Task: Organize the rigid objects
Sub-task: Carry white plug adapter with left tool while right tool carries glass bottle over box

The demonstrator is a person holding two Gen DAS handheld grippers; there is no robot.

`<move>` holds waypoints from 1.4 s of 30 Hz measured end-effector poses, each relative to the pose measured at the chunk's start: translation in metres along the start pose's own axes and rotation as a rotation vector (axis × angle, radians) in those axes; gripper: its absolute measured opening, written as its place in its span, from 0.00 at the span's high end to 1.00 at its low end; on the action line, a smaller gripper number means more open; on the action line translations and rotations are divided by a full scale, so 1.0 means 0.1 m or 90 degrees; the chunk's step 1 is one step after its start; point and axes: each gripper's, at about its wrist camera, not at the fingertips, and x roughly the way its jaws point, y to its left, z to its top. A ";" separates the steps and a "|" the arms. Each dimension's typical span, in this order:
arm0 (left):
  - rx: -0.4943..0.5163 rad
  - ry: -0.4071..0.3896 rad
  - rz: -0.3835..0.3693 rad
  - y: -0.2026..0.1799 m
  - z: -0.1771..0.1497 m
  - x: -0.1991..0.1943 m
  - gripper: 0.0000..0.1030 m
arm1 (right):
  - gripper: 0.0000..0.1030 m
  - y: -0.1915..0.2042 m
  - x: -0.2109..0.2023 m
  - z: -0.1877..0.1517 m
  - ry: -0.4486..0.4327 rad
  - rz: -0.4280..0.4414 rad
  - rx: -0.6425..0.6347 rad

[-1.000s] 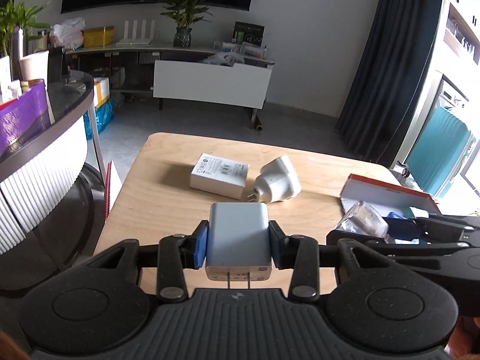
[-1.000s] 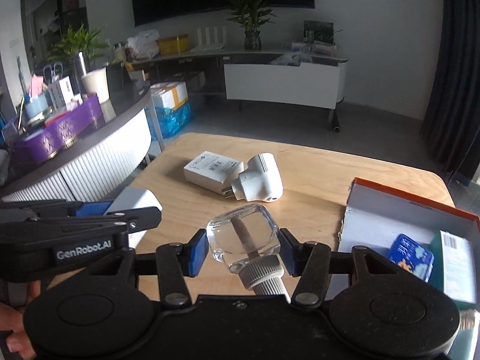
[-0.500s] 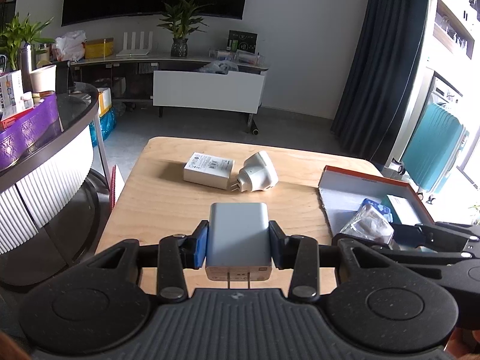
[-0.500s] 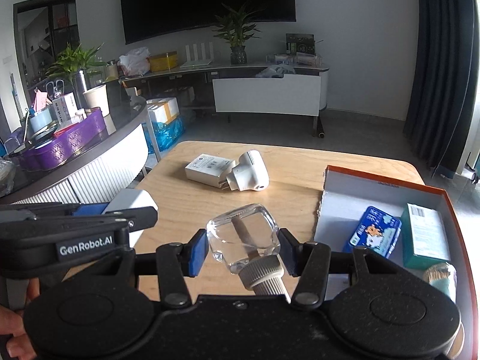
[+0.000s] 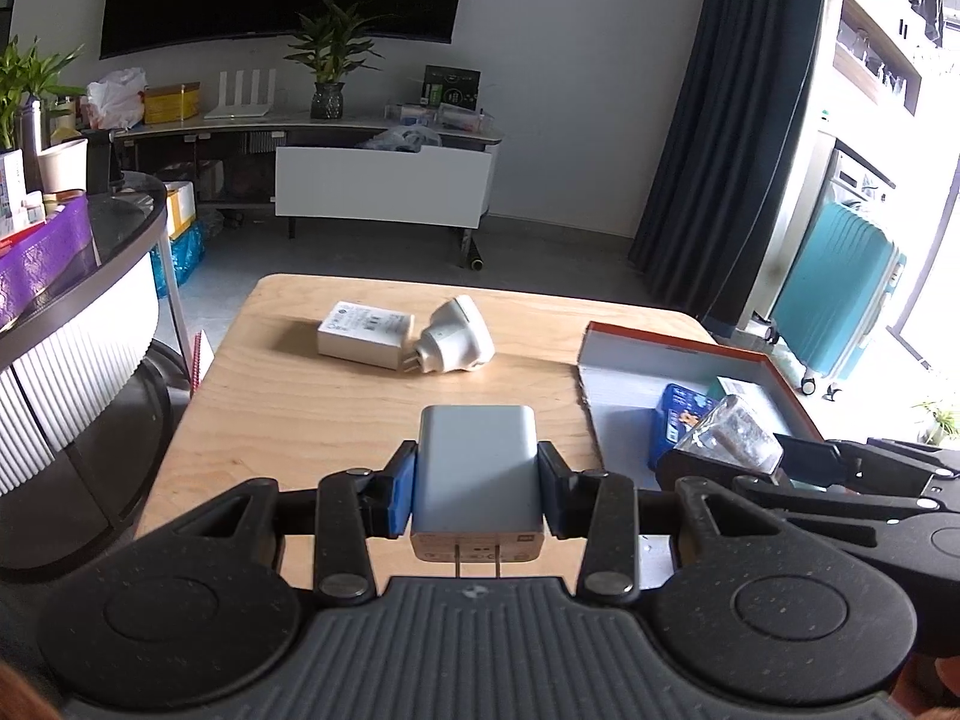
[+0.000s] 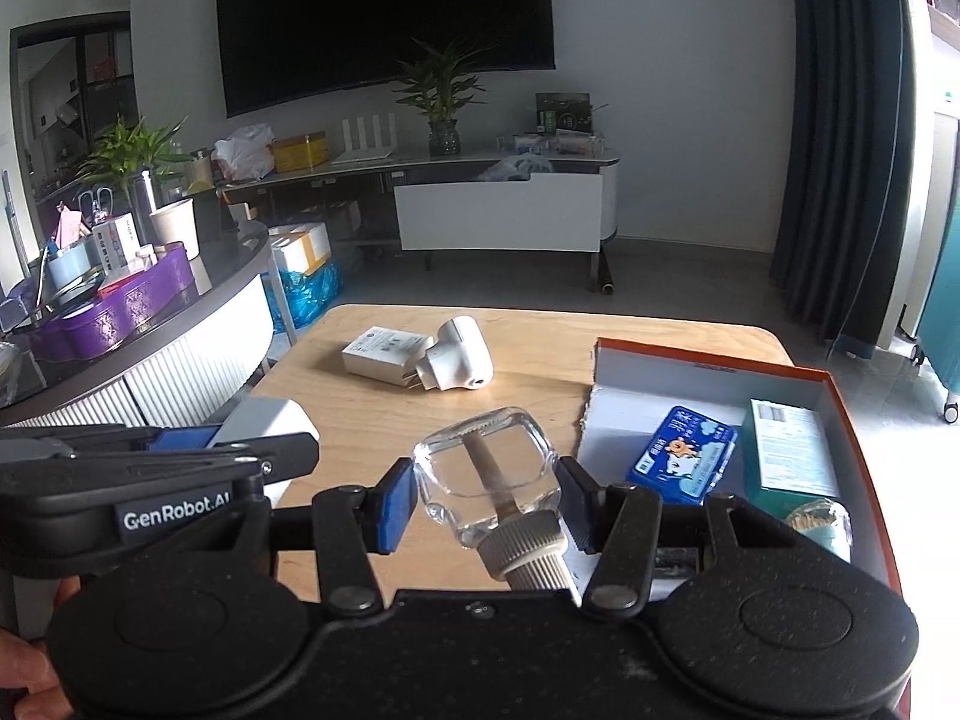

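Left gripper (image 5: 477,483) is clamped on the grey charger (image 5: 477,468), prongs toward the camera, above the wooden table (image 5: 288,414). Right gripper (image 6: 487,495) squeezes the clear glass bottle (image 6: 486,465), cap toward the camera, just left of the open box (image 6: 648,414). Two white adapters (image 6: 420,354) lie touching, well ahead of both.

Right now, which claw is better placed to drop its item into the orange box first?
Right. The right claw holds the glass bottle beside the orange box; the left claw with the grey charger sits farther away.
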 end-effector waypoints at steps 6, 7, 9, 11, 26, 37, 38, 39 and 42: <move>0.005 -0.003 -0.003 -0.06 0.00 -0.04 0.60 | 0.40 -0.06 -0.10 -0.02 -0.012 -0.011 0.010; 0.005 -0.004 -0.003 -0.06 0.00 -0.05 0.60 | 0.40 -0.06 -0.11 -0.02 -0.014 -0.012 0.011; 0.006 -0.003 -0.005 -0.08 0.00 -0.05 0.60 | 0.40 -0.08 -0.14 -0.02 -0.017 -0.014 0.012; 0.007 -0.004 -0.007 -0.10 0.00 -0.05 0.60 | 0.40 -0.09 -0.16 -0.02 -0.020 -0.016 0.014; 0.016 0.000 -0.022 -0.25 0.00 -0.05 0.60 | 0.40 -0.17 -0.24 -0.01 -0.026 -0.030 0.028; 0.031 0.005 -0.038 -0.40 0.00 -0.01 0.60 | 0.40 -0.29 -0.32 -0.03 -0.026 -0.048 0.046; 0.033 0.006 -0.040 -0.41 0.00 0.00 0.60 | 0.40 -0.30 -0.33 -0.03 -0.027 -0.051 0.048; 0.034 0.007 -0.043 -0.43 0.00 0.00 0.60 | 0.40 -0.32 -0.33 -0.03 -0.027 -0.054 0.049; 0.037 0.010 -0.051 -0.48 0.00 0.02 0.60 | 0.40 -0.36 -0.35 -0.04 -0.025 -0.061 0.054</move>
